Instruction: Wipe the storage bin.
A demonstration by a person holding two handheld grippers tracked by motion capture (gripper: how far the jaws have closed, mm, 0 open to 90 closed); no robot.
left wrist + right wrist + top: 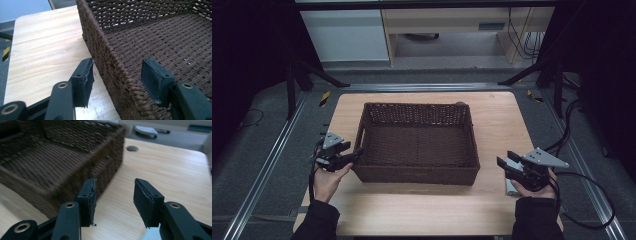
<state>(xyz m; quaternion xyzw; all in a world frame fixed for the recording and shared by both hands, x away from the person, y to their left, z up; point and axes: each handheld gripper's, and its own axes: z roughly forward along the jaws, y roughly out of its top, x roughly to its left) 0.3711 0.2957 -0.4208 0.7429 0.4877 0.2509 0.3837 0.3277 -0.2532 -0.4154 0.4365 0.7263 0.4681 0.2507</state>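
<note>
On table [422, 210], left tongs [116, 75] apart astride basket [418, 142] wall, right tongs [115, 200] apart beside blurred basket

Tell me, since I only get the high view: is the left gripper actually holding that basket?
Observer: Not yet. In the left gripper view the left gripper is open, with the basket wall between its fingers, one outside, one inside.
Operator: And the basket, anything in it?
Observer: The left gripper view shows its woven floor bare as far as that view reaches.
Operator: What about the right gripper?
Observer: The right gripper is open too, and its fingers stand over the table beside the basket's corner, apart from it. That view is blurred on the basket.
</note>
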